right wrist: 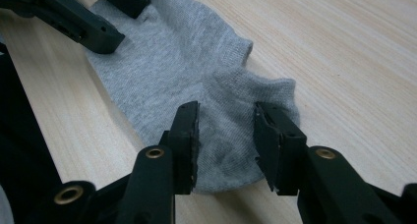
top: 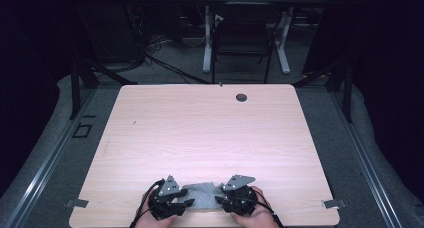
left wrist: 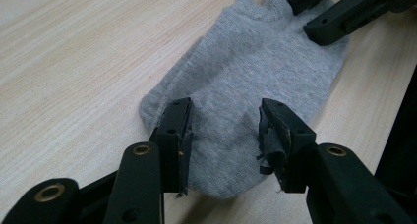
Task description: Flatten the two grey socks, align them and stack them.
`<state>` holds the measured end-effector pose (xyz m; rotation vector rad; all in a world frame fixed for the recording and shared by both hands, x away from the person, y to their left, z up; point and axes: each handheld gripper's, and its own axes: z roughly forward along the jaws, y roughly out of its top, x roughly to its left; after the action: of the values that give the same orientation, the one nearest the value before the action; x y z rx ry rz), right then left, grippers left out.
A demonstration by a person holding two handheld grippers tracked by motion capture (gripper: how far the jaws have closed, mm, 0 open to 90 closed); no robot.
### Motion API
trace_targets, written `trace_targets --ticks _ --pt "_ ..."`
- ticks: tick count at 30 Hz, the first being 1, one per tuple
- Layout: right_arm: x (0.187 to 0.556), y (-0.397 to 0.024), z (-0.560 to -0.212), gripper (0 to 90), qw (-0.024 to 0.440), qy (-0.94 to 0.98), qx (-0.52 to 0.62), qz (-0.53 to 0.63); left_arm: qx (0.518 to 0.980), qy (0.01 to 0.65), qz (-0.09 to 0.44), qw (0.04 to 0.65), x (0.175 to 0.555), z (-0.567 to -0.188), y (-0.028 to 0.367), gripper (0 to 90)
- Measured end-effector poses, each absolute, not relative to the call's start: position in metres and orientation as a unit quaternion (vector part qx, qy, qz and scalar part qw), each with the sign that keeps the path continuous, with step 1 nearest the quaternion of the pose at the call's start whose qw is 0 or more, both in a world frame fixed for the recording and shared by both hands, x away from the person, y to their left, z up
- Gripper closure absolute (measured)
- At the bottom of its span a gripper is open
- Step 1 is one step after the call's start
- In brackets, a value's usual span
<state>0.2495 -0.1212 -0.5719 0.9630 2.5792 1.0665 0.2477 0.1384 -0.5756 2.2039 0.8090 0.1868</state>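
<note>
A light grey ankle sock [top: 202, 195] lies flat on the wooden table [top: 210, 133], close to its front edge. My left gripper [top: 189, 202] is at the sock's left end and my right gripper [top: 218, 200] at its right end, the two pointing toward each other. In the left gripper view the left gripper [left wrist: 225, 130] stands open with one end of the sock [left wrist: 255, 67] lying between its jaws, and nothing is pinched. The right gripper [right wrist: 226, 130] is open in the same way over the sock's [right wrist: 167, 67] cuff end. The opposite gripper [left wrist: 314, 8] [right wrist: 113, 13] shows at the sock's far end.
A dark round grommet [top: 241, 97] sits near the table's far edge. A black chair [top: 243, 38] and desk legs stand on the floor beyond. Metal brackets [top: 76, 203] [top: 334, 204] mark the front corners. The front edge is right beside both hands.
</note>
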Motion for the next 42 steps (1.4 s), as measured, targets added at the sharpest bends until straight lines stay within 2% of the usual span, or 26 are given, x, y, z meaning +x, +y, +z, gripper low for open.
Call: trace_targets --ticks 14,42 --pt "0.256 -0.120 -0.572 61.5 0.090 0.863 0.341 0.361 0.859 0.334 0.070 0.382 0.261 -0.575 0.138 56.6" --pt "0.311 -0.120 -0.570 61.2 0.075 0.851 0.373 0.362 0.838 0.371 0.070 0.393 0.316 -0.576 0.137 56.2"
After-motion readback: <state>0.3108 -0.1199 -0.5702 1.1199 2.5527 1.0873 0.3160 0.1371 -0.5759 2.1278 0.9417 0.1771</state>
